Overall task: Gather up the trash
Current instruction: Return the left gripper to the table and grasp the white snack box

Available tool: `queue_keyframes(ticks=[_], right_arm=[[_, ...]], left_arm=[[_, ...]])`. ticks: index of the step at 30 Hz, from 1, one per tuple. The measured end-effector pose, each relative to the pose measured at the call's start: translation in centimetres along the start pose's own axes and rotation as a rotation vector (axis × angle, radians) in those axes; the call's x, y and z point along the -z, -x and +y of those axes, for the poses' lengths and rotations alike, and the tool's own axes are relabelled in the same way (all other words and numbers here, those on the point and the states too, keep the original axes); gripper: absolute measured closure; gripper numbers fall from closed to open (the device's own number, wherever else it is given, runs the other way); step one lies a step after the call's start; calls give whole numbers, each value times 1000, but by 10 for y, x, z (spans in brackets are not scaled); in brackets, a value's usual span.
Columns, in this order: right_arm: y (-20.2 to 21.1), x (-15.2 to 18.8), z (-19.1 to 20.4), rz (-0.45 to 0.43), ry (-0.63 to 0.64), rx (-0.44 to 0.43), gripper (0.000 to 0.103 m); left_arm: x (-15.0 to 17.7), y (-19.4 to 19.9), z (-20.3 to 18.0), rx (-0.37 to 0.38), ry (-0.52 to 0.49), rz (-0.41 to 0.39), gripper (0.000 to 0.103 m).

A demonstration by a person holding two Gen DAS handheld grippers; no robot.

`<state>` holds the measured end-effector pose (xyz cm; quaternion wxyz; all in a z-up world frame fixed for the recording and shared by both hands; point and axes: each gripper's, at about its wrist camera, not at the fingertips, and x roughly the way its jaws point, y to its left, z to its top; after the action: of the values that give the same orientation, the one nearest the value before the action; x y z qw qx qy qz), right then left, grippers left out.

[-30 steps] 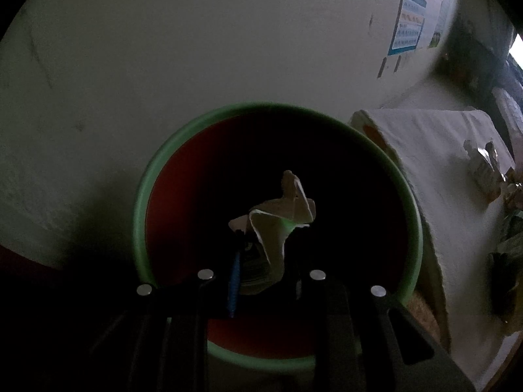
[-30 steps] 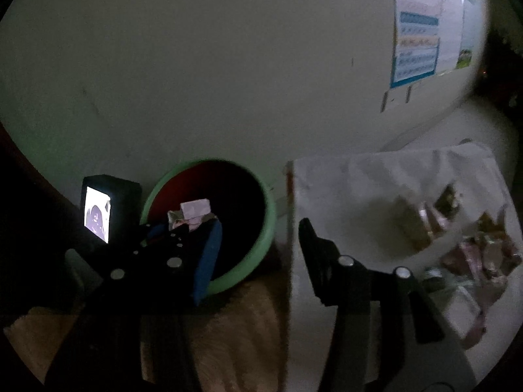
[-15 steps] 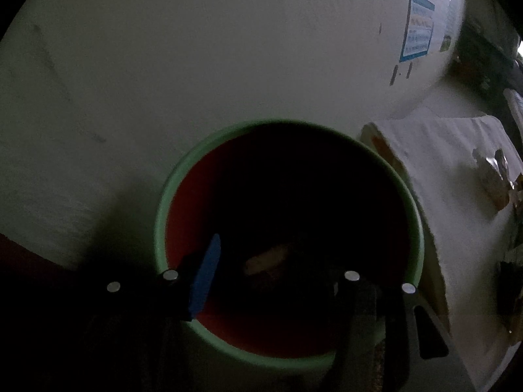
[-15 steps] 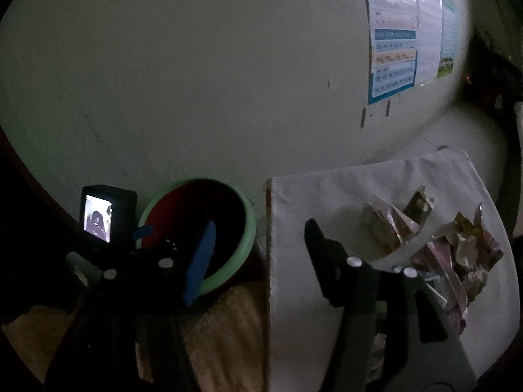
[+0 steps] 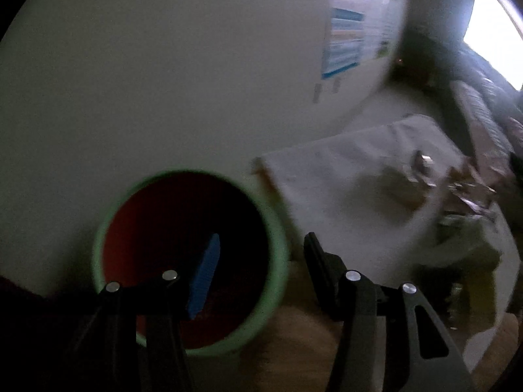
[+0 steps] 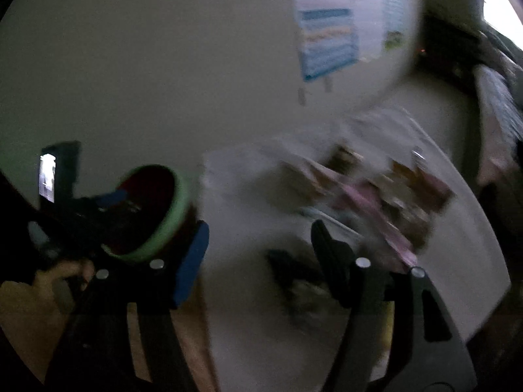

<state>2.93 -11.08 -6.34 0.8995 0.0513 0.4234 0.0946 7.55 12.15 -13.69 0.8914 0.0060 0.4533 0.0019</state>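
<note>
A red bin with a green rim [image 5: 274, 228] stands on the floor by the wall, left of a white cloth [image 5: 333, 183]. My left gripper [image 5: 261, 254] is open and empty above the bin's right edge. Several crumpled wrappers [image 5: 425, 176] lie on the cloth's far right side. In the right wrist view the bin [image 6: 176, 205] is at left with the left gripper over it. My right gripper [image 6: 258, 238] is open and empty above the cloth [image 6: 242, 202], with wrappers [image 6: 376, 192] ahead and a dark crumpled piece [image 6: 300, 287] between its fingers. The frames are blurred.
A pale wall [image 5: 163, 65] with a blue and white poster [image 5: 346, 45] rises behind the bin. Brown floor [image 5: 294, 326] shows between bin and cloth. A dark furniture area [image 5: 457, 98] lies at the far right.
The left gripper opened and dropped its crumpled paper into the bin, then swung right toward the cloth. The right gripper moved right over the cloth toward the wrappers.
</note>
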Motion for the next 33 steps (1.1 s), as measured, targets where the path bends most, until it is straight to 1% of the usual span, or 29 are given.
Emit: queue_keyframes(ticks=[3,6,9,10,11,13,15,19,21,25,26,29,31,33], right_arm=[[4,12,-34,11,-70,65,40],[6,22,-64,17,-140,120,40],[8,24,-89,8,-199,147,40],[10,26,-90,2,-206,154,40],[12,27,-93,-5,-213,160,40],[15,27,-99,-17,-228,167,38],[17,28,-105,-26,-237,172,36],[17,34,-116,-28,-262,169,36],[16,36,-123,-27,-277,167,36],[12,40,-135,-18,-304,160,36],[10,41,-138,-13,-311,158,36],[5,45,-142,1,-324,152,36],[2,48,-143,10,-329,149,36],[1,48,-143,13,-329,150,36]], left_arm=[[-6,-4,-28,56,-40,3,51],[-16,-11,-57,126,-52,11,51],[-37,-28,-95,200,-56,35,50],[-46,-36,-107,216,-50,41,47],[-52,-43,-117,218,-47,47,45],[-67,-64,-138,229,-28,71,45],[-78,-80,-154,223,-26,87,45],[-95,-120,-186,149,-83,141,45],[-98,-134,-187,135,-66,183,45],[-98,-157,-186,165,-8,275,44],[-97,-159,-187,166,-12,275,39],[-98,-164,-194,165,-48,274,32],[-99,-168,-200,158,-73,278,29],[-101,-170,-203,143,-87,276,30]])
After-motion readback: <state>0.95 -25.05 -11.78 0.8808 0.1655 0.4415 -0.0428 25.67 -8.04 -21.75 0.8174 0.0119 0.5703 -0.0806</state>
